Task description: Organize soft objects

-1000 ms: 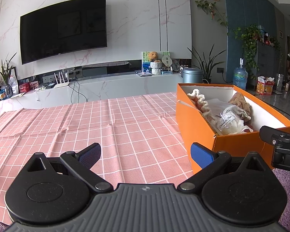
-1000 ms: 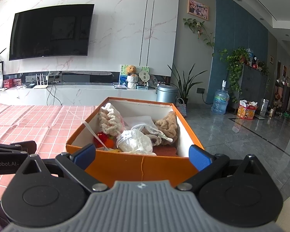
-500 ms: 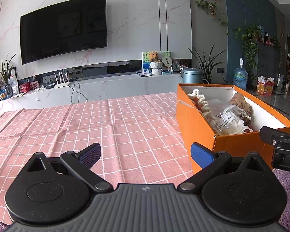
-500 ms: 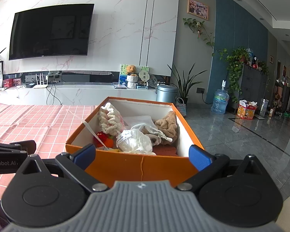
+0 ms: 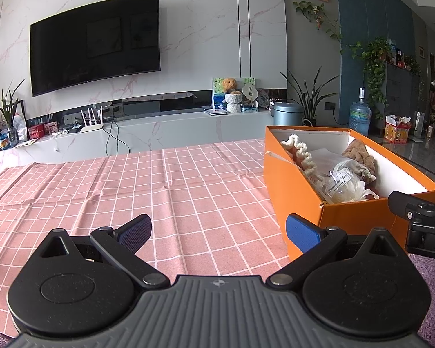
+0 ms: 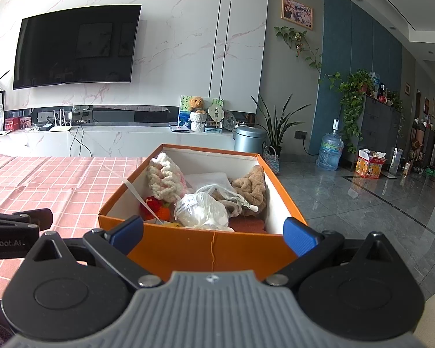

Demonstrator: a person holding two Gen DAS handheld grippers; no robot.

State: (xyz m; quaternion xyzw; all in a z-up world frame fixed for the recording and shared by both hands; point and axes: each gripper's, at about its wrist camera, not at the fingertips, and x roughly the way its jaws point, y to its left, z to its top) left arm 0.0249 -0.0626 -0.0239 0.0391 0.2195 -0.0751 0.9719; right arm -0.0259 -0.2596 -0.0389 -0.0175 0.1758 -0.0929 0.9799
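Observation:
An orange box (image 6: pixel 206 246) (image 5: pixel 293 185) stands at the right end of the pink checked tablecloth (image 5: pixel 130 185). Inside lie a cream knitted piece (image 6: pixel 165 177), a brown plush piece (image 6: pixel 252 185), a clear bag with white stuffing (image 6: pixel 201 210) and a small red and orange knitted toy (image 6: pixel 156 210). My right gripper (image 6: pixel 213 232) is open just in front of the box's near wall, nothing between its blue pads. To the box's left my left gripper (image 5: pixel 217 230) hovers open over the bare cloth, also empty.
The left gripper's body (image 6: pixel 11 232) shows at the left edge of the right wrist view. A white marble TV console (image 5: pixel 159 133) runs behind the table. To the right of the box is grey tiled floor (image 6: pixel 348 191), and a purple rug (image 5: pixel 432 284) lies below.

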